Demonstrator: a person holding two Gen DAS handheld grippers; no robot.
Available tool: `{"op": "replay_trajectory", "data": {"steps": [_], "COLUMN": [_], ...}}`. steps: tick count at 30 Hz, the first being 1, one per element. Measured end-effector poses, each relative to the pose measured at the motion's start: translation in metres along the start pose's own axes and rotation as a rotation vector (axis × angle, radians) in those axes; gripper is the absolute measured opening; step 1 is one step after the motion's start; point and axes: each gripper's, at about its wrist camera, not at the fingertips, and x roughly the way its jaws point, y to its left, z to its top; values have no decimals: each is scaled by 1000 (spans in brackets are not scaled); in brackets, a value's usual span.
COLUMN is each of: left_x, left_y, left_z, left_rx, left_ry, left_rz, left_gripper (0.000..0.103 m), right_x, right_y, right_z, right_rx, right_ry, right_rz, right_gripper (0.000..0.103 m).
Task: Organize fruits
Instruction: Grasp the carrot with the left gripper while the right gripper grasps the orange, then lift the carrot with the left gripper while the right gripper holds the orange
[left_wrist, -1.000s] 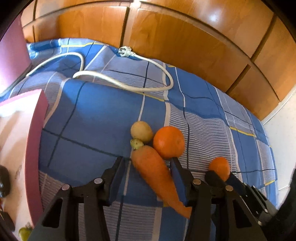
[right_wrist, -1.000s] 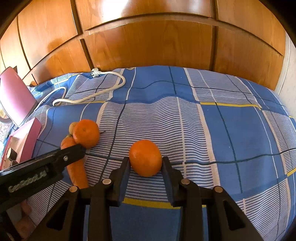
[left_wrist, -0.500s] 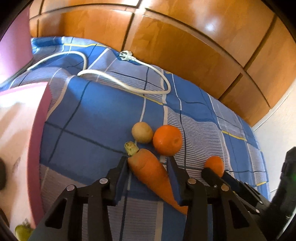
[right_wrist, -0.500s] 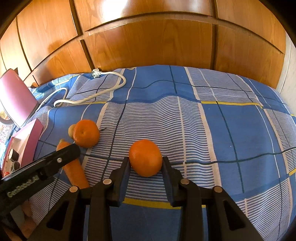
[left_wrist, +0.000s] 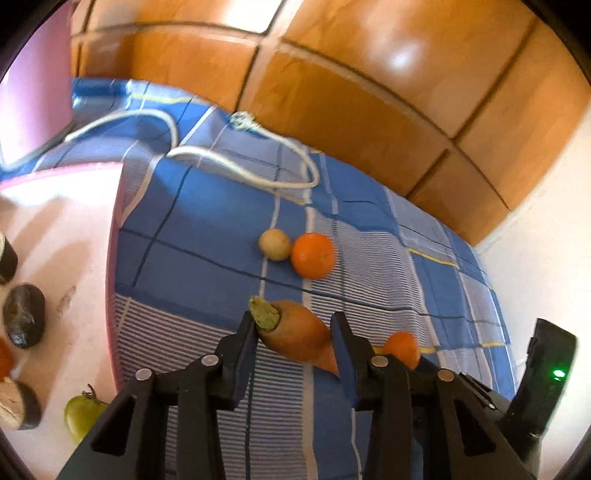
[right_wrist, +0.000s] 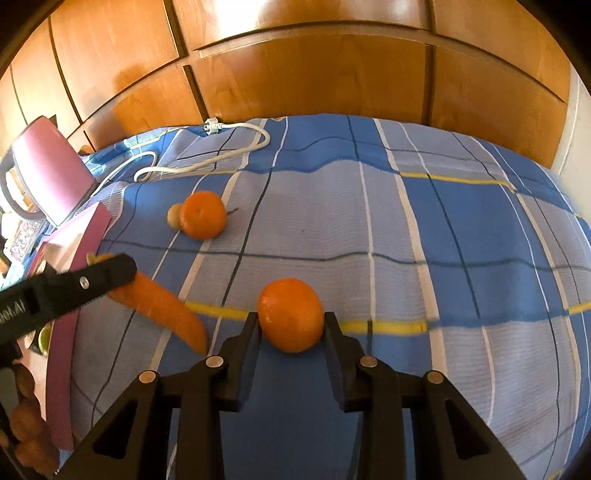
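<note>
Above the blue checked bedspread, the left claw has just been closing and now clamps the carrot near its thick, green-stubbed top, so the long tapered tip hangs free and could swing or slide out on the way to the pink tray. Just beside it, the right claw is clenched on a round, bright orange, which could roll loose if the grip slackens.
</note>
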Motion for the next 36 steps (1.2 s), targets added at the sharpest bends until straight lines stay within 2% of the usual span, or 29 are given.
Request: {"op": "replay_trajectory", "data": {"steps": [5, 8, 15, 24, 30, 36], "left_x": [-20, -28, -41, -40, -37, -30], "left_y": [-12, -11, -10, -19, -26, -38], "left_z": [-13, -23, -61, -83, -89, -92], "left_rx": [83, 97, 155, 211, 280, 410], "left_ry": [-21, -15, 31, 81, 103, 154], "left_rz": [-12, -22, -21, -45, -35, -35], "left_gripper": [37, 36, 36, 34, 41, 46], "right_x": [-11, -17, -28, -36, -36, -36], "right_y": [-1, 0, 3, 7, 8, 5], "right_z": [-14, -21, -36, -48, -51, -54], "right_rx": [14, 18, 13, 17, 8, 7], "right_ry": [5, 9, 10, 18, 4, -12], "right_rz": [-6, -12, -21, -29, -37, -12], "right_gripper": [33, 33, 33, 33, 34, 34]}}
